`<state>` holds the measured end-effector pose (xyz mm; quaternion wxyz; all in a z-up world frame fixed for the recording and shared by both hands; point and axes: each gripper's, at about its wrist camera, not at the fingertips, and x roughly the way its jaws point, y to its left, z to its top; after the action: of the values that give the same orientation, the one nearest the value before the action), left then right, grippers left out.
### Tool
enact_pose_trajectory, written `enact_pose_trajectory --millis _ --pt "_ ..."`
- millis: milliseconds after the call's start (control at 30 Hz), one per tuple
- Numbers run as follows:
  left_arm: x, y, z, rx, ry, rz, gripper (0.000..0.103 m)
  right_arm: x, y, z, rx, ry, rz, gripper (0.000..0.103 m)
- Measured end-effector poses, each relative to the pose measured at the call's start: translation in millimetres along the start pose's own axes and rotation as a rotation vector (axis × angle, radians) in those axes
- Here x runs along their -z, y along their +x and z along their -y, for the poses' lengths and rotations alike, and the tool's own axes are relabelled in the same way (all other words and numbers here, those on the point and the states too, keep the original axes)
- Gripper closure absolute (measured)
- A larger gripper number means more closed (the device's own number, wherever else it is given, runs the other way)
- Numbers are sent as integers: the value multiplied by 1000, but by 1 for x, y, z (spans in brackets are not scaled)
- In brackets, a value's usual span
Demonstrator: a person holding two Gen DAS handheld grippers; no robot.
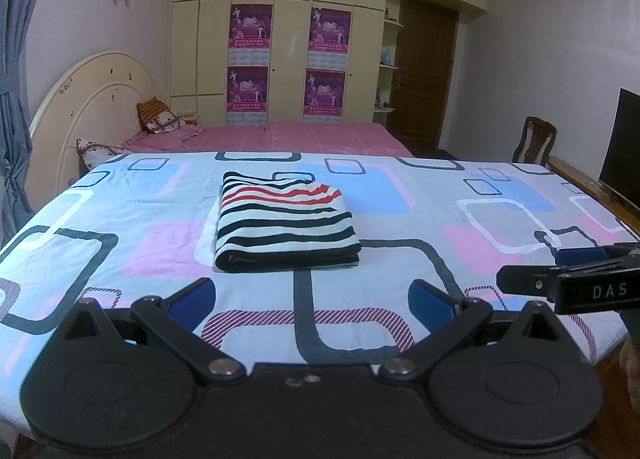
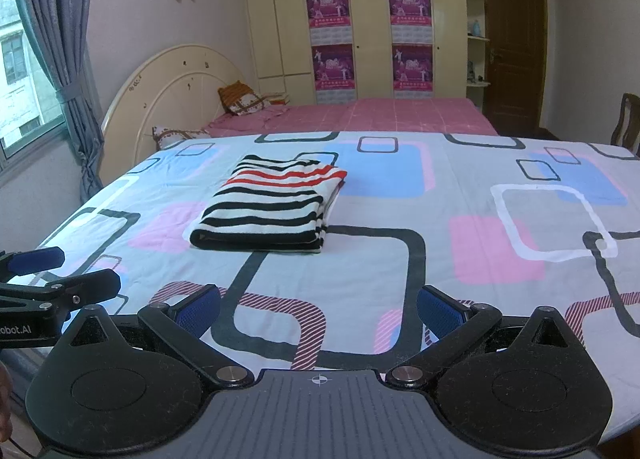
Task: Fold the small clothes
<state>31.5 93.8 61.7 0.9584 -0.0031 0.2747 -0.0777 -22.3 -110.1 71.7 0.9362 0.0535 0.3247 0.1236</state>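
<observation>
While both of my grippers hang over the near edge of the table, the striped garment lies folded into a thick rectangle on the patterned sheet, well ahead of either tool and touched by neither. Its stripes run black on white, with a few red ones toward the far end, and the layered edges show along the near side.

My left gripper has its blue-padded fingers spread wide apart, with nothing between them but the sheet below. My right gripper stands the same way, its blue fingers parted and empty. From the left wrist camera I see the right tool reaching in from the right edge, and from the right wrist camera the left tool shows at the left edge, so the two sit side by side near the table's front.

From the right wrist view the garment lies left of centre, resting partly on a pink square and a dark outline of the print. Beyond the table I see a bed with a pink cover, a rounded cream headboard, and pillows against it. A cream wardrobe carries four purple posters, a dark wooden door stands to its right, and grey curtains hang beside a window.
</observation>
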Motion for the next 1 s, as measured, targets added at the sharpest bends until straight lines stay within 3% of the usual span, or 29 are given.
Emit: enact_pose_trajectory --millis 1000 --pt "-4 1 0 0 17 15 0 -2 -3 0 1 -3 10 0"
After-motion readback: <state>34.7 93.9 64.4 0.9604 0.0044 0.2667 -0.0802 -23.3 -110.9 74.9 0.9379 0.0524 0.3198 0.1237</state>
